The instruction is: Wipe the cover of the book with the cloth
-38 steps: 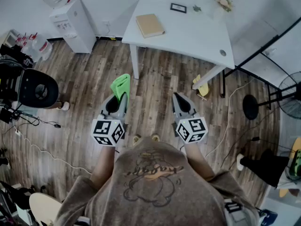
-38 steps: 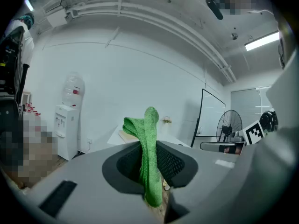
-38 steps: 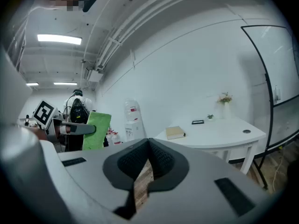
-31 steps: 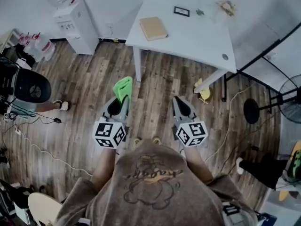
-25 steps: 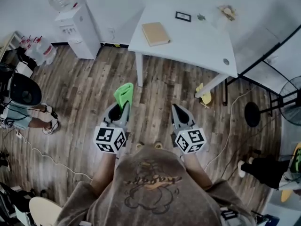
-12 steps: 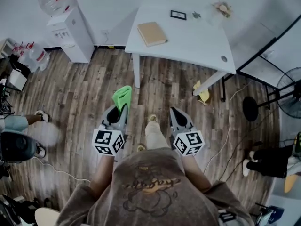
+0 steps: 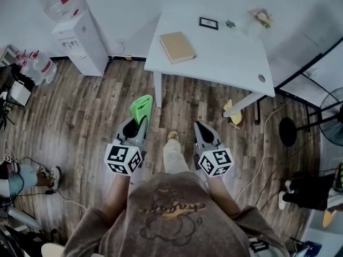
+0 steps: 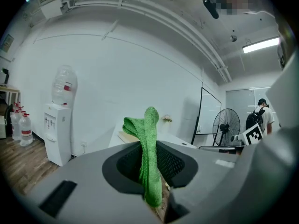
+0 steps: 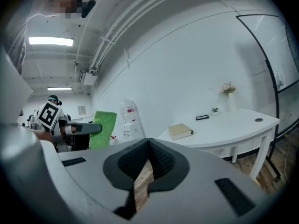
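A tan book [image 7: 177,46] lies closed on the near left part of the white table [image 7: 230,52], well ahead of both grippers. My left gripper [image 7: 140,121] is held over the wood floor, shut on a green cloth [image 7: 142,107] that sticks out past its tips. In the left gripper view the cloth [image 8: 150,125] stands up between the closed jaws of the left gripper [image 8: 149,146]. My right gripper [image 7: 200,126] is level with it, shut and empty. The right gripper view shows the right gripper [image 9: 149,141], with the book [image 9: 180,131] beyond it on the table [image 9: 233,125].
A water dispenser [image 7: 75,39] stands by the wall on the left. A fan [image 7: 332,116], a black frame and cables sit on the right. A small frame [image 7: 208,23] and a vase [image 7: 257,20] are at the table's back. My foot [image 7: 172,136] is between the grippers.
I have walked a little closer to the table, one leg stepping forward between the grippers. Both grippers stay as they were, the left still shut on the cloth.
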`<state>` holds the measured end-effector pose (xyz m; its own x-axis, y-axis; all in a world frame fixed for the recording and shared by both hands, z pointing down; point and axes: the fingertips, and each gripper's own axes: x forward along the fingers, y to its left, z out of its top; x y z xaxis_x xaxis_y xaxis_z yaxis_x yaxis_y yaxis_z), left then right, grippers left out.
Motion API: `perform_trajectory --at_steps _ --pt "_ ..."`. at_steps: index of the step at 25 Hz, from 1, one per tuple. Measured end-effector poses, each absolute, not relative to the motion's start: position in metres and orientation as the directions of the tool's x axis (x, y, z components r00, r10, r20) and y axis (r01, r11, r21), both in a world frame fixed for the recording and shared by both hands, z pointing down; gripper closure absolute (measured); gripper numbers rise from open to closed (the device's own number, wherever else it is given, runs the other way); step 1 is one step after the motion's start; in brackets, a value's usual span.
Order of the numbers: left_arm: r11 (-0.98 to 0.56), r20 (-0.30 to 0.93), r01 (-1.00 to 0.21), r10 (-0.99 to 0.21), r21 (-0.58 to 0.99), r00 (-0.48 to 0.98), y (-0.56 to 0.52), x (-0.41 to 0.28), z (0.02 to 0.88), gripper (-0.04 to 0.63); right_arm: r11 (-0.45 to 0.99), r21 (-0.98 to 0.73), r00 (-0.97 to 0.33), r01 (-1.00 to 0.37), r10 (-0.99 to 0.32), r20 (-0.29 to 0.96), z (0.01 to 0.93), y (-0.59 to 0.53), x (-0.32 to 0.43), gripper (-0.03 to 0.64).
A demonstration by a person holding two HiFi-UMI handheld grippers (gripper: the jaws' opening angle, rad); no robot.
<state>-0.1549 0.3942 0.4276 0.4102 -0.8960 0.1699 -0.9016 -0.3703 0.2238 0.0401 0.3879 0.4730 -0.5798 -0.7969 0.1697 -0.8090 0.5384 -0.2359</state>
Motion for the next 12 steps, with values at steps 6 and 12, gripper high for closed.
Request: perform_trajectory --at_steps 6,12 --pt "-0.378 0.173 -0.899 -0.892 0.220 0.417 0.320 -0.153 0.420 0.528 0.539 -0.246 -0.583 -0.806 -0.795 0.168 0.469 0.311 0.039 0.623" --pt "-0.369 0.175 -0.901 -0.895 0.228 0.411 0.238 -0.149 0.412 0.528 0.545 -0.257 -0.594 -0.798 -0.784 0.180 0.463 0.230 0.040 0.623"
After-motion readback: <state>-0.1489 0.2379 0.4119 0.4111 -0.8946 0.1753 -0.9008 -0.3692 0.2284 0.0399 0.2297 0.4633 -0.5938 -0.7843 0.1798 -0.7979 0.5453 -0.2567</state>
